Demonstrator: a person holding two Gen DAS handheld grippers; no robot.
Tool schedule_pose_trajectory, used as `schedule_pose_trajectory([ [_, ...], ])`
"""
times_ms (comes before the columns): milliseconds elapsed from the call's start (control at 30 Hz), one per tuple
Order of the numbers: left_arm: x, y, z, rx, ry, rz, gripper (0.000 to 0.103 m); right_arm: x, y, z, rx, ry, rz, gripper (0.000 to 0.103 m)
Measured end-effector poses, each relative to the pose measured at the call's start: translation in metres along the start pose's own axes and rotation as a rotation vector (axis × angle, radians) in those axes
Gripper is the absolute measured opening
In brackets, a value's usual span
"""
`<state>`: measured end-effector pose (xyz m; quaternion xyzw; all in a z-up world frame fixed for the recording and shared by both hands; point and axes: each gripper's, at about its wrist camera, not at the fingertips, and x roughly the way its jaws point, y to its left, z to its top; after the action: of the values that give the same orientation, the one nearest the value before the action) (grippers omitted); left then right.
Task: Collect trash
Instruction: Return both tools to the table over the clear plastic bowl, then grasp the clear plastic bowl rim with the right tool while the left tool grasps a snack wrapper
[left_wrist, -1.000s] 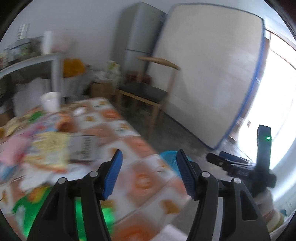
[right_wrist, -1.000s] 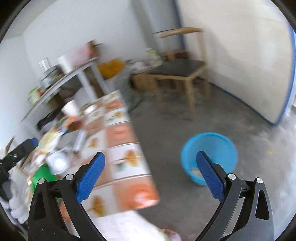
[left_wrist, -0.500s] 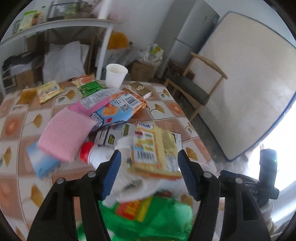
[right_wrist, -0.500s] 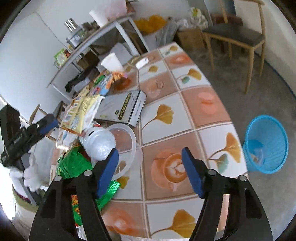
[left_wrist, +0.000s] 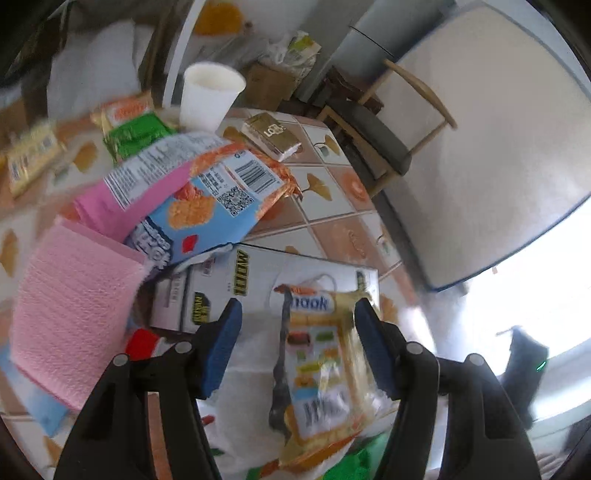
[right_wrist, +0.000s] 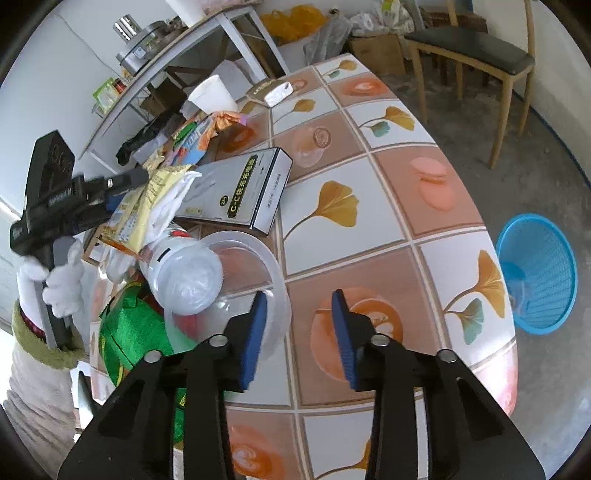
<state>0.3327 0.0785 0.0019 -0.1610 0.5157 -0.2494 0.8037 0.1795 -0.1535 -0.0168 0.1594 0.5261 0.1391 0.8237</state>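
Trash is lying in a heap on the tiled table (right_wrist: 388, 229), left and centre of both views. Nearest the left gripper (left_wrist: 295, 347): a yellow snack wrapper (left_wrist: 325, 373), crinkly, light, soft, prob. slippery; best pinched at a flat edge. Left jaws are standing about half open w/ the wrapper between them, pads not visibly pressing. The right gripper (right_wrist: 297, 332), lower centre of its view, is closing; the rim of a clear plastic lid (right_wrist: 271, 277) is sitting between its jaws, thin, flexible, grab by the rim. A blue basket (right_wrist: 543, 291) is waiting on the floor at far right.
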Motion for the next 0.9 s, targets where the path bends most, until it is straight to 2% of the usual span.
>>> schedule_pose_trajectory([
  [67, 0.003, 0.009, 0.003, -0.073, 0.013, -0.068, 0.060, 0.002, 0.003, 0.000, -0.010, 0.005, -0.004, 0.024],
  [233, 0.004, 0.008, 0.006, -0.085, 0.019, -0.103, 0.055, 0.003, 0.008, 0.000, -0.029, 0.007, -0.013, 0.016],
  [300, 0.004, 0.007, 0.006, -0.082, 0.021, -0.104, 0.042, 0.004, 0.009, 0.000, -0.033, 0.006, -0.021, 0.013],
  [367, 0.002, 0.007, 0.006, -0.077, 0.017, -0.111, 0.035, 0.003, 0.009, 0.000, -0.031, 0.005, -0.021, 0.008],
  [433, -0.003, 0.004, 0.004, -0.057, 0.001, -0.117, 0.026, 0.003, 0.009, 0.000, -0.033, 0.001, -0.022, 0.007],
  [500, -0.008, 0.003, 0.001, -0.041, -0.012, -0.119, 0.013, 0.002, 0.008, 0.000, -0.032, -0.002, -0.023, 0.007],
  [600, -0.020, -0.004, -0.004, -0.013, -0.059, -0.111, 0.005, 0.001, 0.008, 0.000, -0.033, -0.007, -0.028, 0.007],
  [700, -0.032, -0.011, -0.008, 0.017, -0.096, -0.111, 0.004, -0.001, 0.007, -0.001, -0.029, -0.011, -0.029, 0.007],
  [800, -0.040, -0.016, -0.015, 0.017, -0.079, -0.128, 0.005, -0.002, 0.007, -0.001, -0.027, -0.014, -0.028, 0.006],
  [900, -0.044, -0.021, -0.023, 0.030, -0.060, -0.148, 0.017, -0.002, 0.006, -0.001, -0.025, -0.015, -0.027, 0.006],
])
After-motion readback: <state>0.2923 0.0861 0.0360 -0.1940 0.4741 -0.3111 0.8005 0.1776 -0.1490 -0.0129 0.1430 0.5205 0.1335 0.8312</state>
